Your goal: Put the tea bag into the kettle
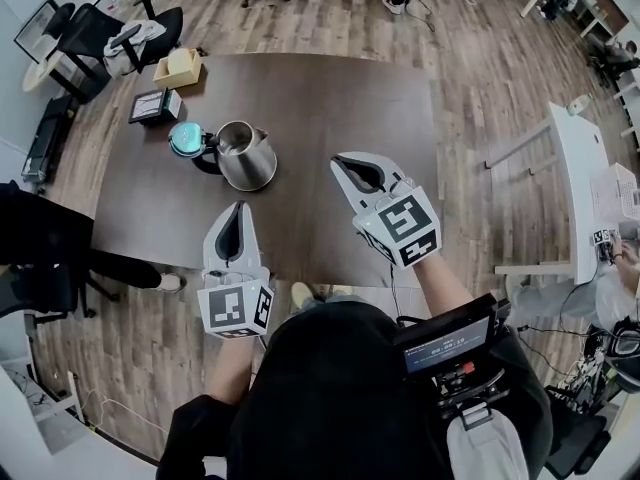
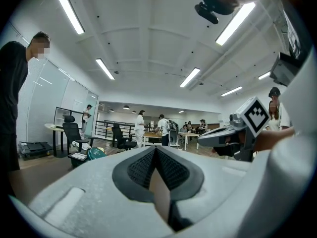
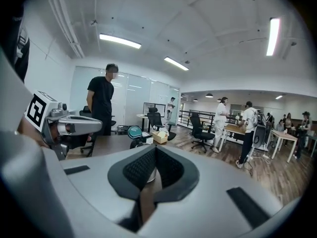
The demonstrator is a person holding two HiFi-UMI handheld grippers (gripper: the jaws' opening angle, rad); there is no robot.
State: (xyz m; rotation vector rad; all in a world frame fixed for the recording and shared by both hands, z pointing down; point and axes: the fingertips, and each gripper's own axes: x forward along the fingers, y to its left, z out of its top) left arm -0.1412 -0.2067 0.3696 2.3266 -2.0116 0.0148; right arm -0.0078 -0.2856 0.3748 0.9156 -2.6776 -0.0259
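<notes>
The steel kettle [image 1: 245, 155] stands on the brown table [image 1: 330, 98], left of middle, with its teal lid [image 1: 186, 139] swung open to the left. No tea bag shows in any view. My left gripper [image 1: 238, 206] hovers over the table's near edge, below the kettle, jaws shut with nothing between them. My right gripper [image 1: 340, 163] hangs to the right of the kettle, pointing toward it, jaws also shut and empty. In the right gripper view the teal lid [image 3: 134, 131] shows just above my jaws [image 3: 155, 150]. The left gripper view shows its pads [image 2: 156, 148] meeting.
A dark box [image 1: 152, 105] and a tan cardboard box [image 1: 178, 68] sit at the table's far left corner. A person in black stands at the table's left side [image 3: 101, 103]. Office chairs [image 1: 110, 28] stand beyond that corner, and a white desk [image 1: 580, 168] is to the right.
</notes>
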